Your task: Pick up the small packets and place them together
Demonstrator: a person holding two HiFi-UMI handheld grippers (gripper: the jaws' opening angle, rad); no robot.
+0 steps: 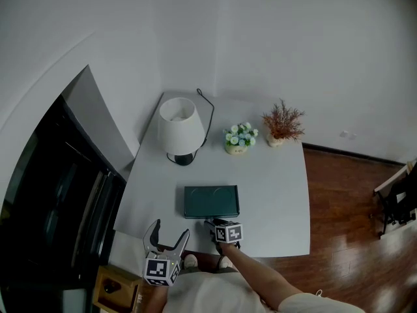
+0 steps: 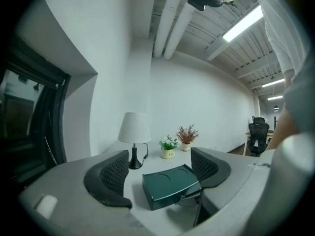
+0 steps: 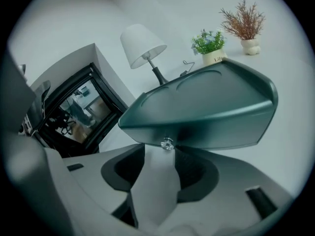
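Green box (image 1: 211, 201), the object being handled, is shown lying flat on the white table (image 1: 273, 194), close to the front edge and roughly centred across it. Nearest the camera, the left gripper (image 1: 171, 231) is held at the table's front-left corner, to the left of the box and clear of it. Its jaws are spread wide and nothing is enclosed by them; in the left gripper view the box is seen further off, framed between them. Just beside it, the right gripper (image 3: 167, 152) is carried on an outstretched forearm (image 1: 260, 276) and is presented to the front face of the box. Its jaws are parted, and the small shiny knob (image 3: 167, 143) on that face is framed at their tips. The gap is seen to be wider than the knob, and no pad is seen pressed on it. Two shallow round impressions are visible in the top of the box.

Behind the box, toward the back-left of the table, a lamp (image 1: 177, 129) with a white shade and dark base is placed, its cord (image 1: 210, 109) looped behind it. Further right along the back edge, a small pot of flowers (image 1: 240, 137) is followed by a reddish dried plant (image 1: 282, 124) in a pale pot, the two standing apart. A dark glazed opening (image 1: 52, 201) is seen at the left and wooden flooring (image 1: 345, 194) at the right.
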